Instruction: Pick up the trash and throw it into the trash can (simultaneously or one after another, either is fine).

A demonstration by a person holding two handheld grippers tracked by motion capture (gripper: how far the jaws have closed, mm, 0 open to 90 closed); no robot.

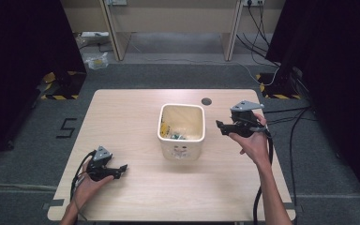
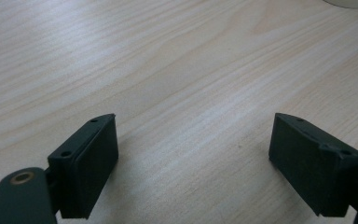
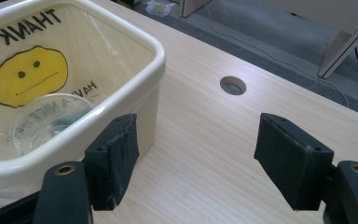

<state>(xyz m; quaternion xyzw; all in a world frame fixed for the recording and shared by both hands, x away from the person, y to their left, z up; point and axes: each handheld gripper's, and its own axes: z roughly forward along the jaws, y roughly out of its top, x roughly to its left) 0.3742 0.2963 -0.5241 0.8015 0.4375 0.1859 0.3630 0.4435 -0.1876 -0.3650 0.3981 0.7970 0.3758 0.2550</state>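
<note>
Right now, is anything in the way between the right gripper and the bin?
No. The right gripper hangs open just beside the bin, with only bare table between its pads.

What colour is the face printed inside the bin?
Yellow, on the smiley face inside the cream bin; the right gripper view shows it best.

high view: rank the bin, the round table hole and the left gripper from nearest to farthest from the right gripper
1. Round table hole, just up and left of the right gripper.
2. Bin, at mid-table on its left; close to call with the hole.
3. Left gripper, by the near left edge.
</note>
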